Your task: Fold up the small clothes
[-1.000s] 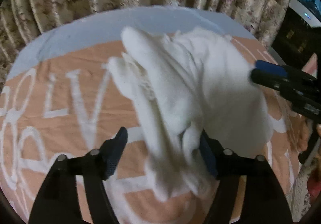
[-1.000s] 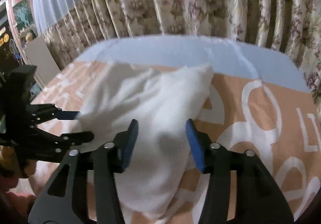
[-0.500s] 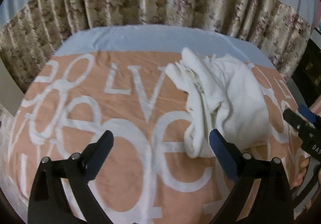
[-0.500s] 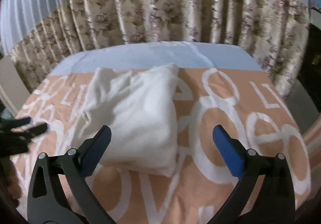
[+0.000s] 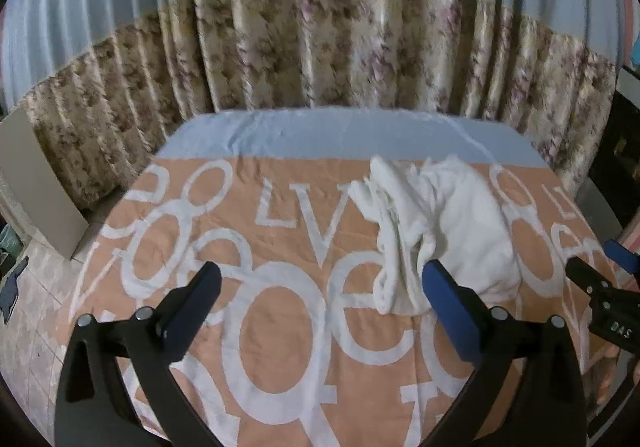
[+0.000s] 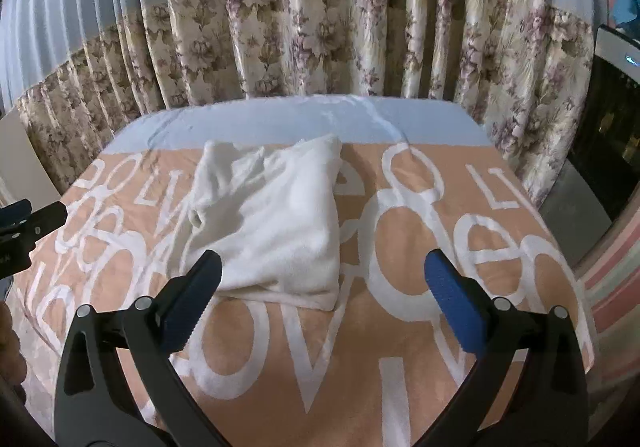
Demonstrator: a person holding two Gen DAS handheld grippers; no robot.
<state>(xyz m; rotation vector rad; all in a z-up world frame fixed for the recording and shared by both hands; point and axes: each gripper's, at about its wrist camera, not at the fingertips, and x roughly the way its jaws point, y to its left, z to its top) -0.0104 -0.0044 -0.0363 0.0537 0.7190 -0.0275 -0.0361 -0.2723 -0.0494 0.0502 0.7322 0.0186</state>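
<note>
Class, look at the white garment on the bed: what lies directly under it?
The white garment rests on an orange blanket with large white lettering. The lettering beneath the garment is covered, so those letters cannot be read.

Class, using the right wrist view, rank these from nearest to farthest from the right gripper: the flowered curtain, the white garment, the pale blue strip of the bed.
1. White garment: just ahead of the right gripper, slightly left.
2. Pale blue strip: beyond the garment, at the bed's far end.
3. Flowered curtain: behind the bed.

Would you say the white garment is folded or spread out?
Folded: the white garment lies doubled into a compact, somewhat rumpled bundle on the blanket.
</note>
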